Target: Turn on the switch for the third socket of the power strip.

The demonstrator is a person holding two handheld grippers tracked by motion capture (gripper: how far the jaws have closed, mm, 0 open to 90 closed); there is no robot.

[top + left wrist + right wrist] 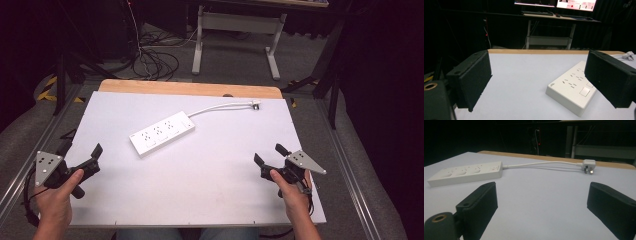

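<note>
left claw [80, 156]: spread, holding nothing, near-left of the power strip, well apart from it | power strip [162, 133]: white, flat on the white tabletop [210, 175], lying diagonally | cord [220, 106]: runs from strip's far-right end to plug [255, 104] near the far edge | right claw [269, 154]: spread, holding nothing, near-right of strip

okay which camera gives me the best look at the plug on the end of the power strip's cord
The right gripper view: the plug sits unobstructed near the table's far edge, close enough to show its metal pins. The high view shows it small and far off. The left gripper view catches just a sliver of it beside a black jaw at the frame's right edge.
</note>
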